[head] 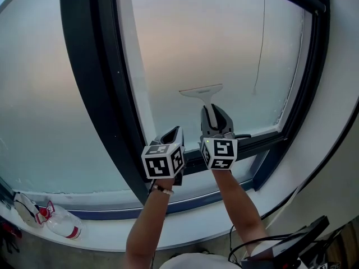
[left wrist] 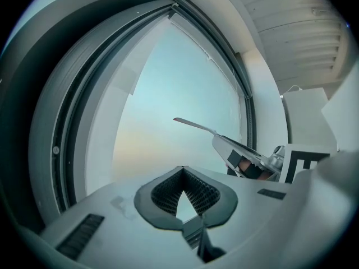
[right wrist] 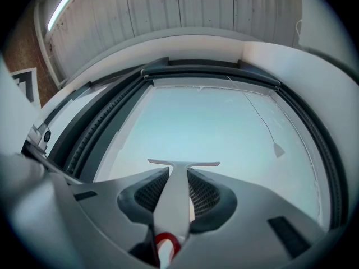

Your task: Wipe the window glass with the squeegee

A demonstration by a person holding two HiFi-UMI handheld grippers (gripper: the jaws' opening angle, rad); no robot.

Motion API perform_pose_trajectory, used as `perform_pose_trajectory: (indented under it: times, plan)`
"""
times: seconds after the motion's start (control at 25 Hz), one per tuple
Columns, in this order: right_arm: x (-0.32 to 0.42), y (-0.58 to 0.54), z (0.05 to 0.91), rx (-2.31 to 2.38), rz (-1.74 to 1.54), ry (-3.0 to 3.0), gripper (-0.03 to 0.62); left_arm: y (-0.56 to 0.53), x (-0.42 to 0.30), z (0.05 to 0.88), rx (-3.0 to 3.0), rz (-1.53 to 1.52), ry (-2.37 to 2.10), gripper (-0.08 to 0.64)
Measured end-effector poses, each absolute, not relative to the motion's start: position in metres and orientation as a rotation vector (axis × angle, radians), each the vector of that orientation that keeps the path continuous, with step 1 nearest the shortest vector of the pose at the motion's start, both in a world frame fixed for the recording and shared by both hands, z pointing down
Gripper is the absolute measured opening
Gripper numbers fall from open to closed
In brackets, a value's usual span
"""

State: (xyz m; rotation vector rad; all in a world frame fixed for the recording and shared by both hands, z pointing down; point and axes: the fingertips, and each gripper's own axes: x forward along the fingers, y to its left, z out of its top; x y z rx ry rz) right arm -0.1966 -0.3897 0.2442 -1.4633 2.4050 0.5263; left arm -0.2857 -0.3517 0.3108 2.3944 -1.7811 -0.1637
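Pale window glass point(head: 224, 32) in a dark window frame point(head: 87, 66), with a white sill point(head: 168, 231) below the frame.

Head view: squeegee point(head: 203, 92) blade sits level on the glass, above the frame's bottom rail. Right gripper point(head: 215, 115) holds its handle. Left gripper point(head: 171, 134) is just beside it, over the frame's lower rail and off the tool.

Left gripper view: jaws pressed together, nothing between them.

Right gripper view: jaws pinch the handle mid-length, blade crosswise inside the frame.

Likely light, stiff plastic with a soft rubber edge. The smooth handle could twist, so the mid-handle hold suits it. Needs even pressure.
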Motion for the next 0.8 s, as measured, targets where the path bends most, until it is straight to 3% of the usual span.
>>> perform_pose_trajectory:
  times: [0.8]
  plan:
    - [-0.183,-0.393,0.396,-1.554,0.408,2.534,0.086,-0.363,-0.274,0.424,2.249,-0.026,-1.728,0.000]
